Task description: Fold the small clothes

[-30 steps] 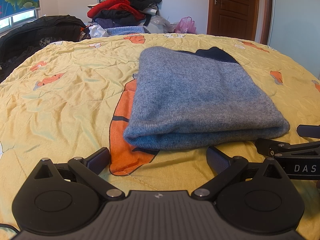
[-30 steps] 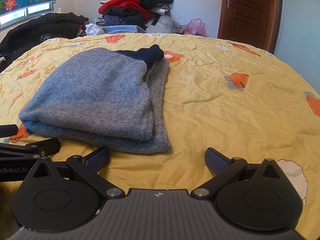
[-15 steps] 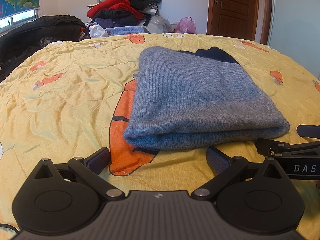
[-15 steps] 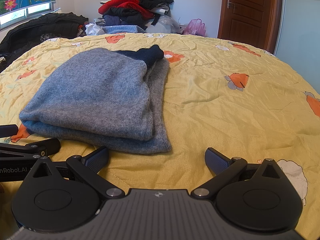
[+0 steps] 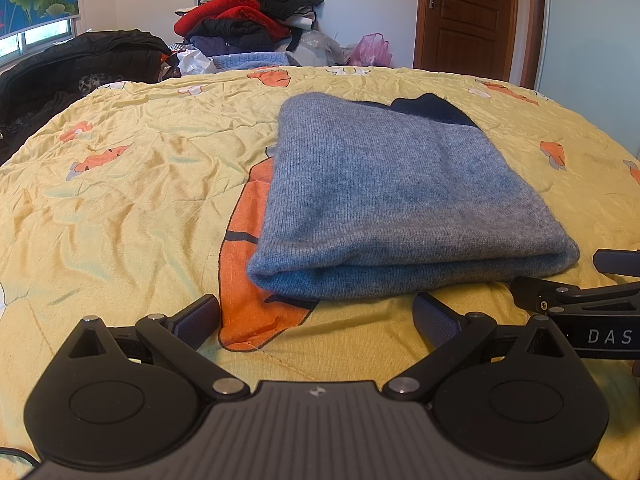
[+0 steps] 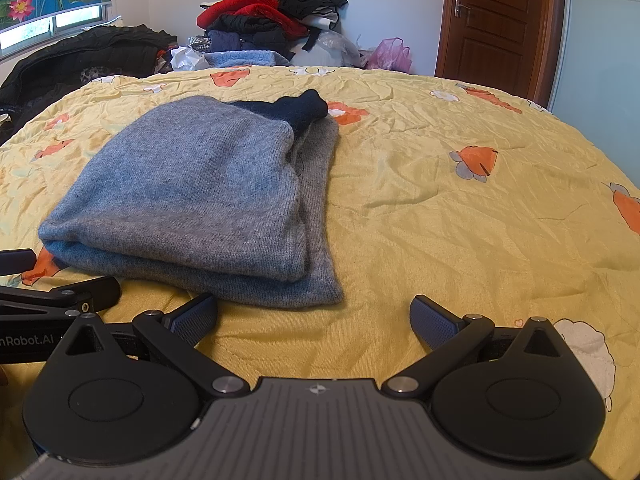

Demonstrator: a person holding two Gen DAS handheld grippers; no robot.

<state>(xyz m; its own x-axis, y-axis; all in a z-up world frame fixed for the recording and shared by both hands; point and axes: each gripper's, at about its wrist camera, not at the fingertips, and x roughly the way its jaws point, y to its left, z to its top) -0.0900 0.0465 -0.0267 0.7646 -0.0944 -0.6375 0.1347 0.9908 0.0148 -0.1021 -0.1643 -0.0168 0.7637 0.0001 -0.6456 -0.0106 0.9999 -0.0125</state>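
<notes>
Left wrist view: the sweater (image 5: 400,196) lies folded on the bed (image 5: 120,200), at 1 o'clock from the left claw (image 5: 316,316), long axis running away toward 12. Right claw (image 6: 314,316) sees it at 11. Both claws gape, released, gripping nothing, about equally near its front fold.

Ahead of my left claw (image 5: 316,312) the folded grey sweater (image 5: 392,196) blocks the way, just beyond my spread fingers. Bare bed (image 5: 120,200) lies open to its left. My right claw (image 6: 314,314) has open quilt ahead and to the right. A clothes pile (image 6: 272,20) crowds the far edge.
</notes>
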